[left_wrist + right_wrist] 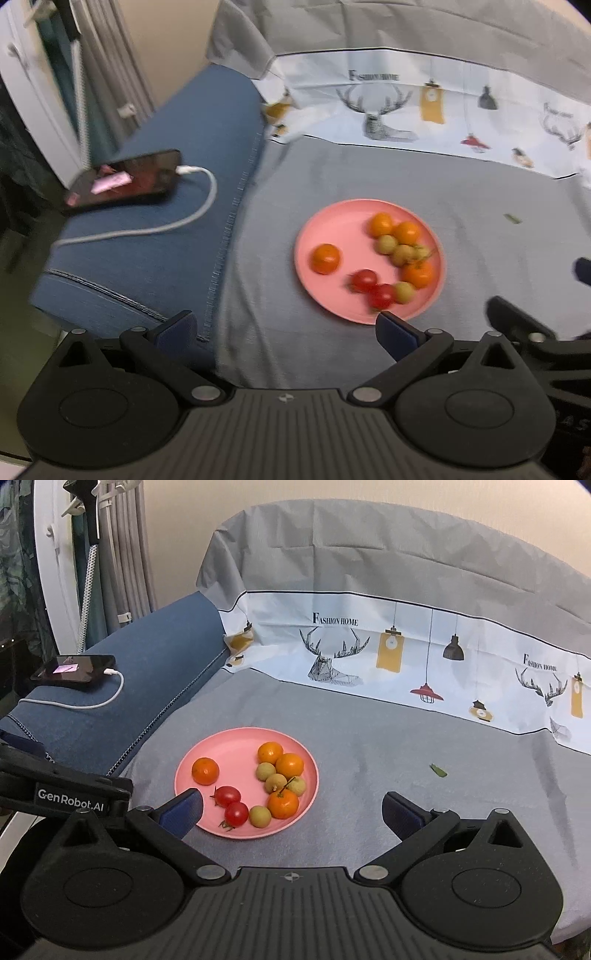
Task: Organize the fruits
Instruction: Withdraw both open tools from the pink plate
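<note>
- A black smartphone [74, 668] with a lit screen lies at the far left on a blue padded fabric cushion [147, 672], a white charging cable [110, 696] plugged into its end and trailing across the fabric.
- The left gripper [284, 332] hovers just short of the plate with its blue-padded fingers spread wide and nothing between them; its view is blurred.
- A round pink plastic plate [236, 746] sits on the grey tablecloth [388, 760] just beside the cushion's edge, and all the fruit is on it.
- On the plate's left side a lone orange tangerine [205, 771] lies apart from the rest; two red cherry tomatoes [232, 805] touch each other at the near rim.
- Toward the plate's right, three more tangerines [289, 766] cluster with small yellow-green round fruits [275, 782], some on thin stems.
- The right gripper [291, 810] is held near the plate, fingers wide apart and empty, its left pad over the plate's near-left rim.
- A small green scrap [438, 771] lies alone on the cloth, well right of the plate.
</note>
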